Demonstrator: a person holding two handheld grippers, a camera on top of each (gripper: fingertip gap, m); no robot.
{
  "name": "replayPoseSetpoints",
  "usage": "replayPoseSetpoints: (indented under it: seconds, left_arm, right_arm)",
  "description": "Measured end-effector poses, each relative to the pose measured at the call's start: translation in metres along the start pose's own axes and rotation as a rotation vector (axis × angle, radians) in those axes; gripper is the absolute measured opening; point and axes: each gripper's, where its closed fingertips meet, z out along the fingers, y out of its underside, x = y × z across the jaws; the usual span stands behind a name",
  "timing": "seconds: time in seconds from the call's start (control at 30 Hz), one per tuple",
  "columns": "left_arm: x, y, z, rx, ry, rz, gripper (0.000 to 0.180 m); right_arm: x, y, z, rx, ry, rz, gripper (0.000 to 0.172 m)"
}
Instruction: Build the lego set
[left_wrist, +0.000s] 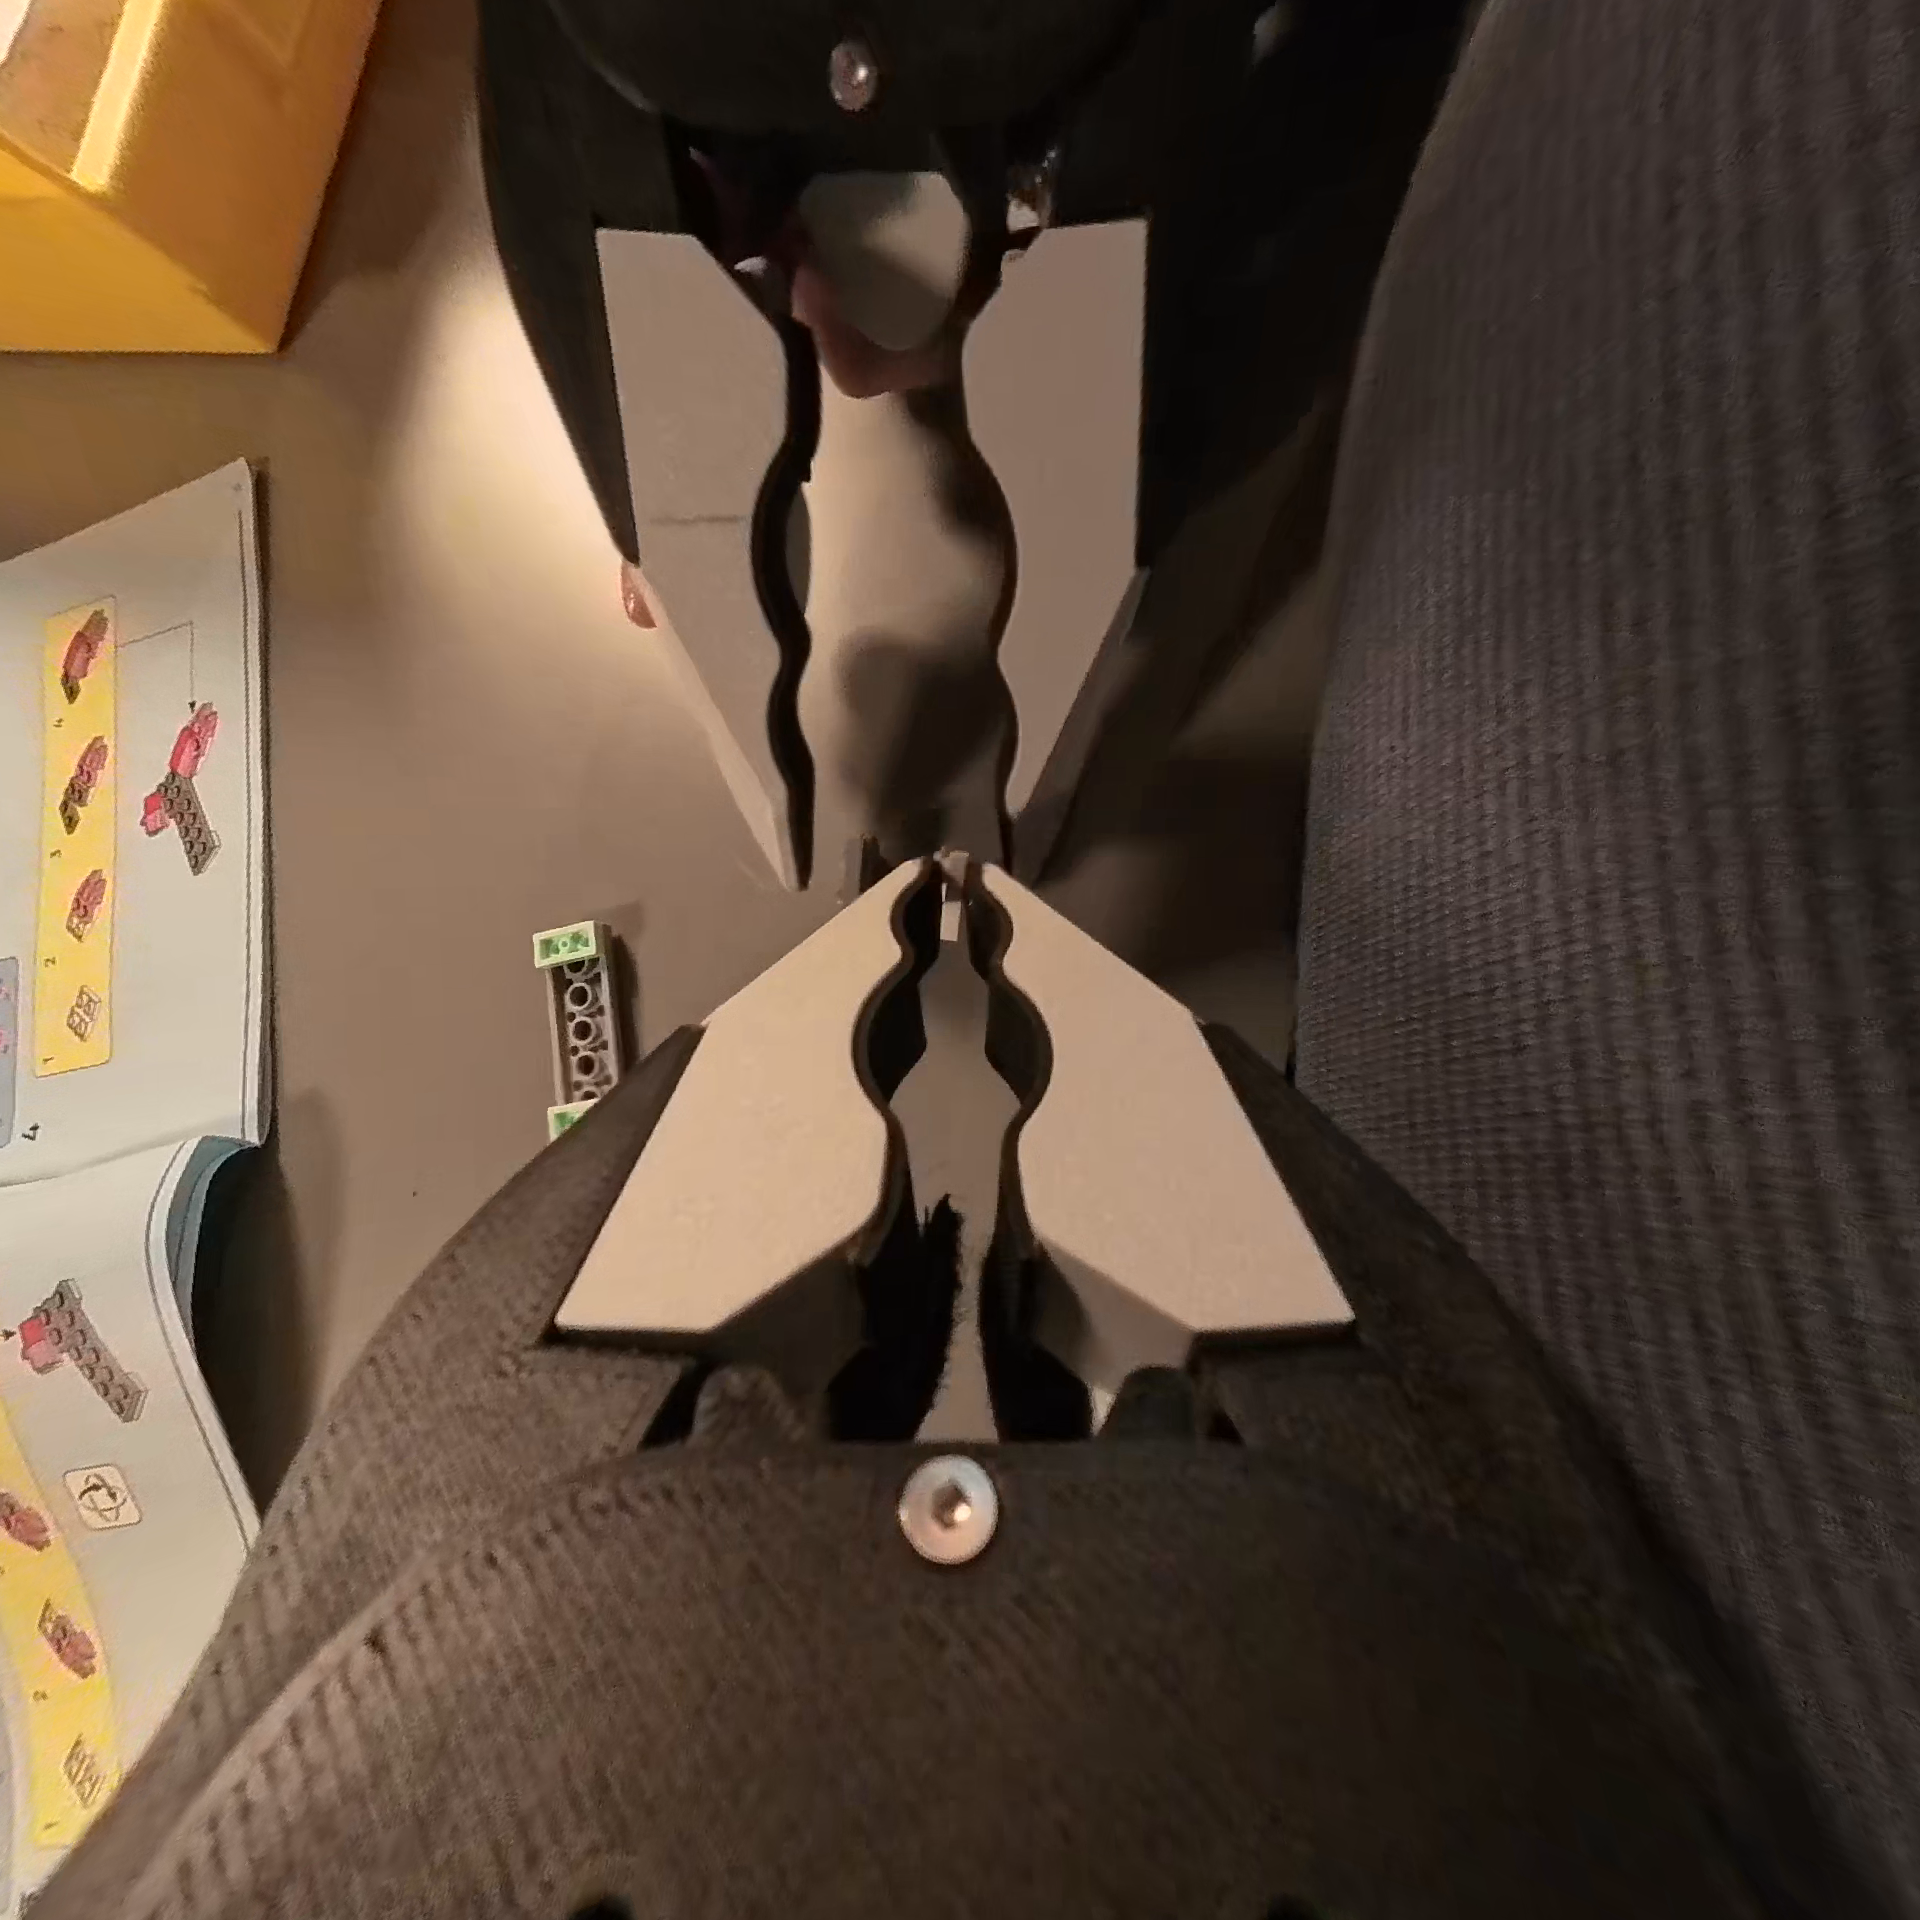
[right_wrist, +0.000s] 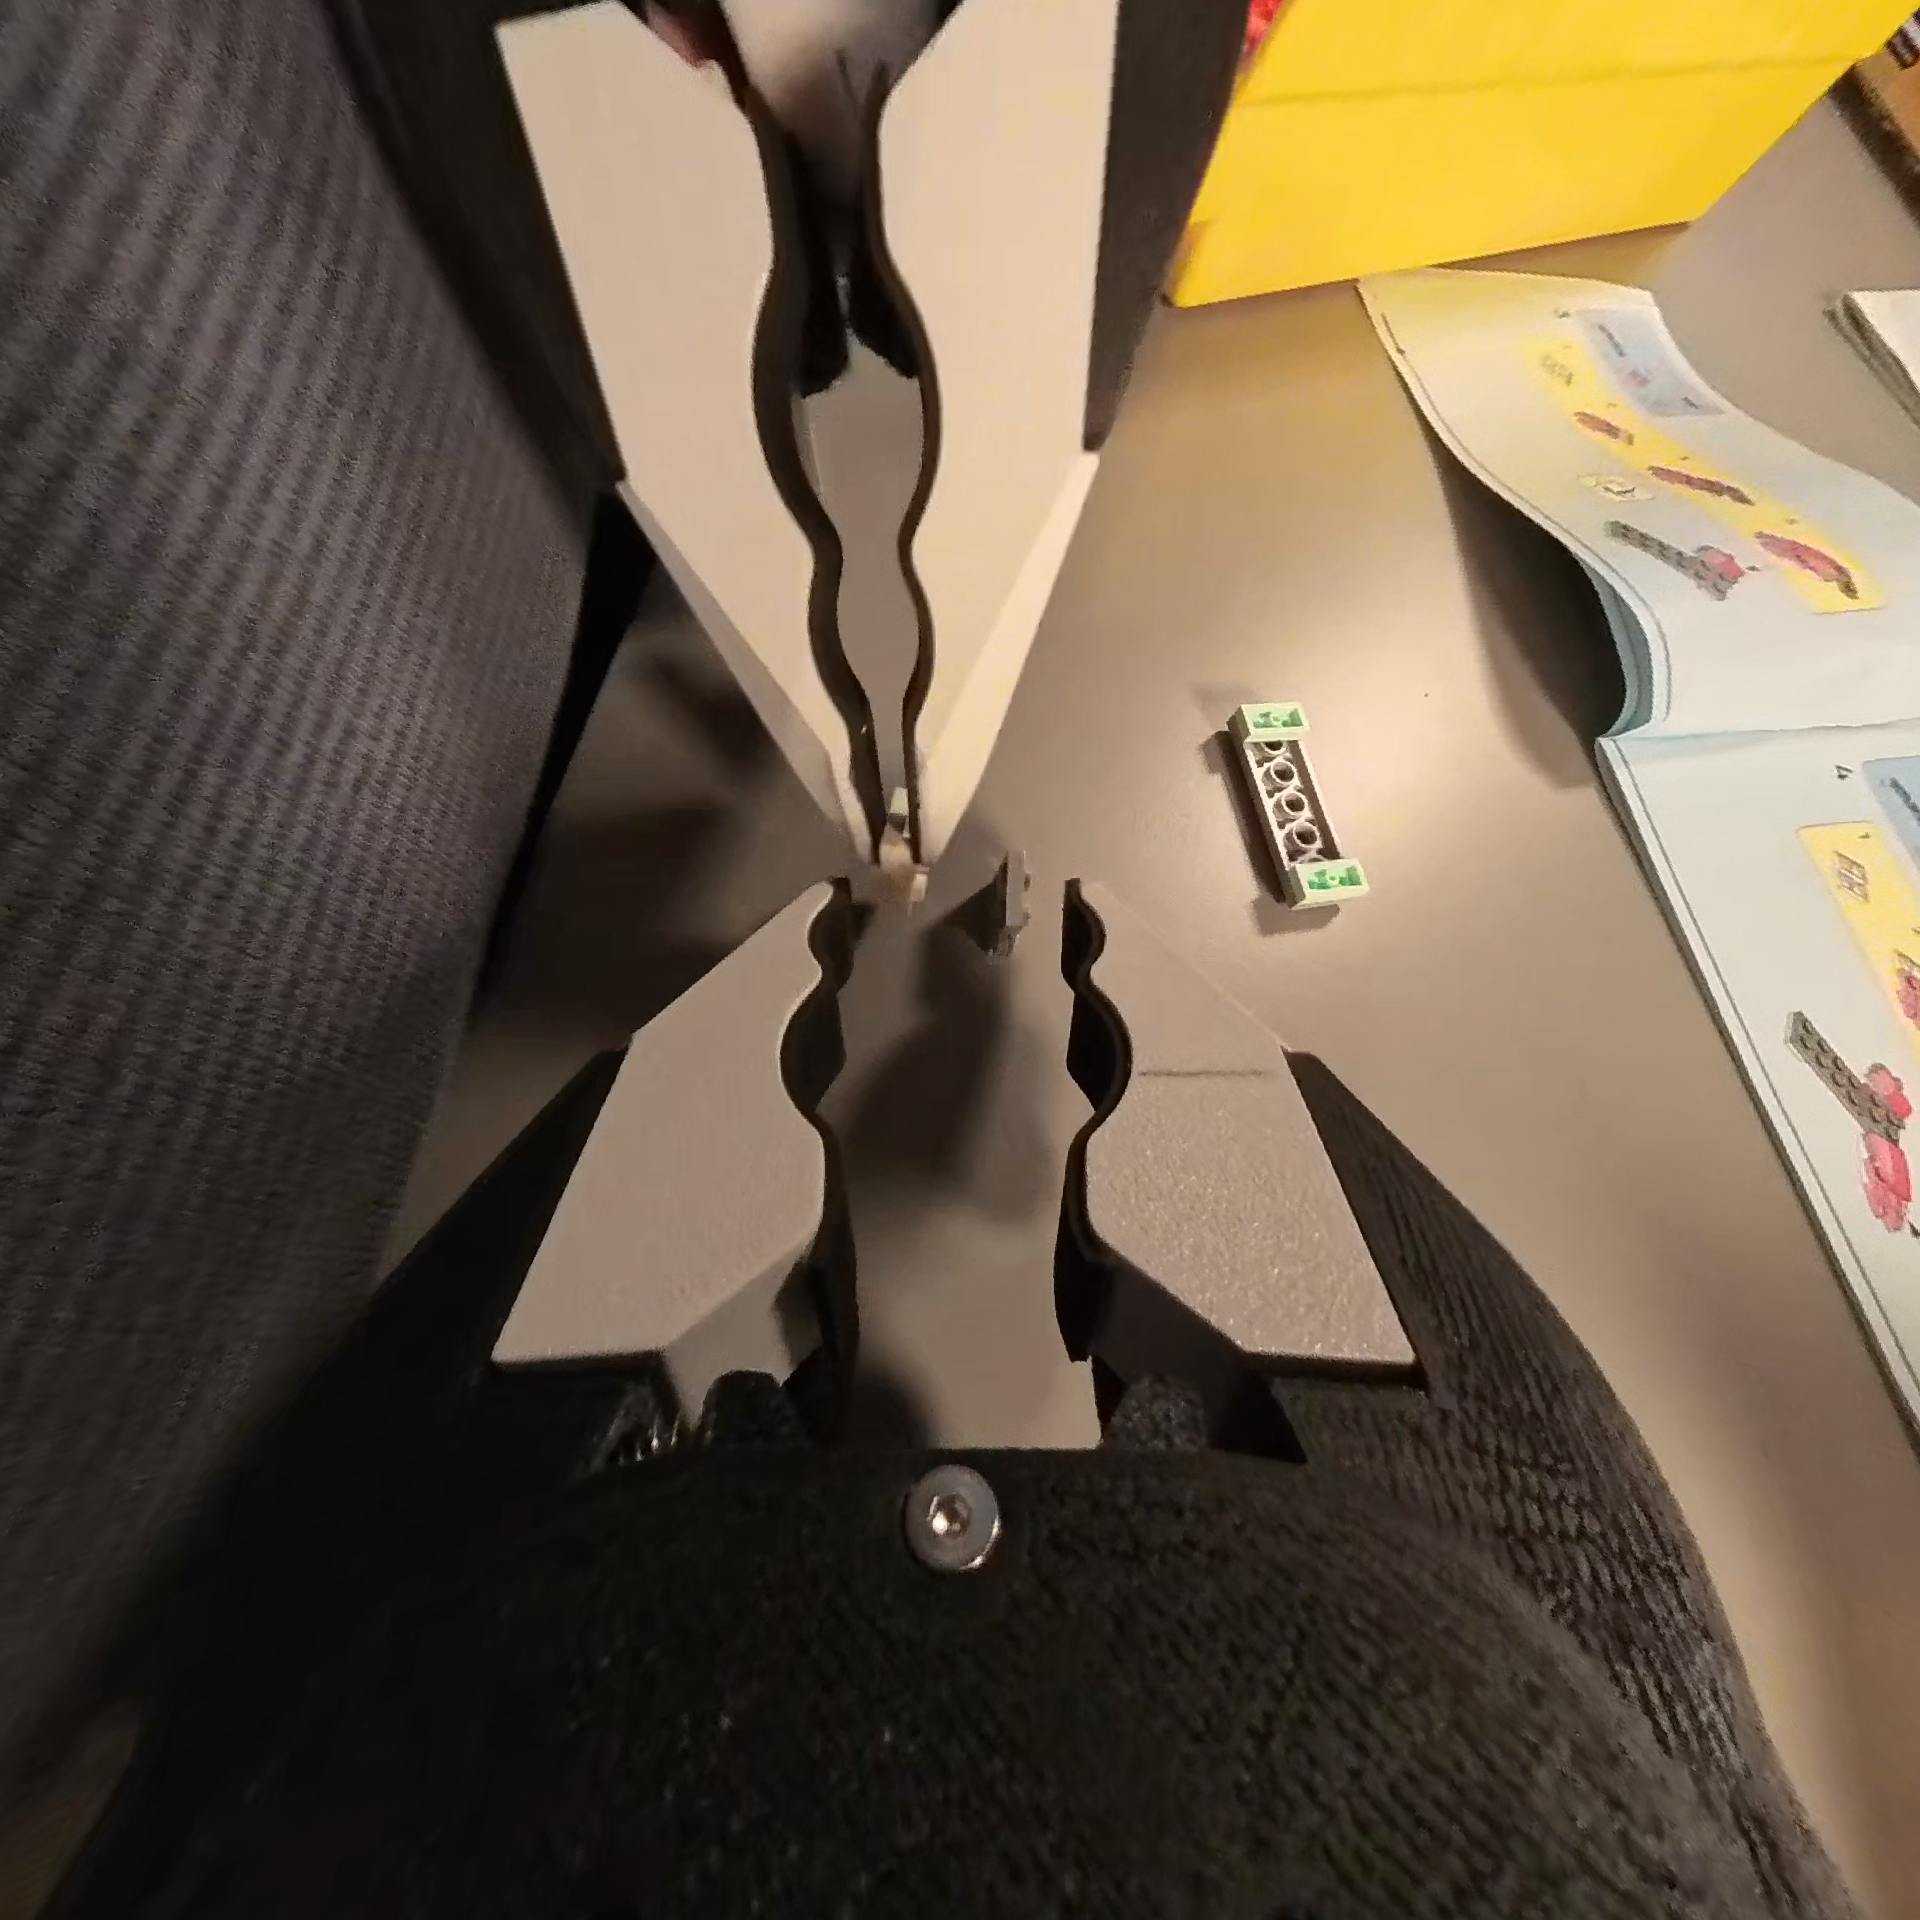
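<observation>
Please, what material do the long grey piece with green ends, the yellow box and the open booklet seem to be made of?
The long grey piece with green ends looks like moulded hard plastic: crisp edges, round holes, slight sheen. The yellow box seems to be cardboard with a smooth printed face; its sharp folded corner suggests this. The open booklet looks like thin printed paper, because its pages curve and fan at the edge.

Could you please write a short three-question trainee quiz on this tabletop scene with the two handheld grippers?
1. True or false: the right gripper stands open.
2. What does the left gripper pinch at its fingertips? A: a small pale toy-brick piece; B: a red ball.
3. What colour are the end caps of the grey holed toy beam lying on the brown table?

Key: 1 true; 2 A; 3 light green.
</observation>
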Motion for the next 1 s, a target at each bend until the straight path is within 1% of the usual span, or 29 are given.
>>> replayPoseSetpoints:
  seconds: [0.1, 0.27, 0.63, 0.83, 1.0]
  left_arm:
    - [-0.004, 0.000, 0.001, 0.001, 0.008, -0.011, 0.004]
    - [-0.008, -0.001, 0.004, -0.015, -0.006, 0.016, 0.004]
    - [-0.013, 0.002, 0.007, -0.047, -0.031, 0.036, 0.004]
    - [-0.013, 0.002, 0.008, -0.031, -0.043, 0.058, 0.004]
    - [-0.014, 0.003, 0.008, -0.018, -0.081, 0.094, 0.004]
  right_arm:
    - [0.001, -0.002, -0.001, 0.014, -0.010, 0.015, 0.038]
    - [-0.001, 0.001, 0.002, -0.012, -0.024, 0.013, 0.036]
    - [0.001, 0.002, 0.003, -0.021, -0.027, 0.023, 0.024]
    - [0.003, 0.003, 0.004, -0.028, -0.022, 0.041, 0.018]
    - [0.004, 0.003, 0.005, -0.036, -0.011, 0.062, 0.016]
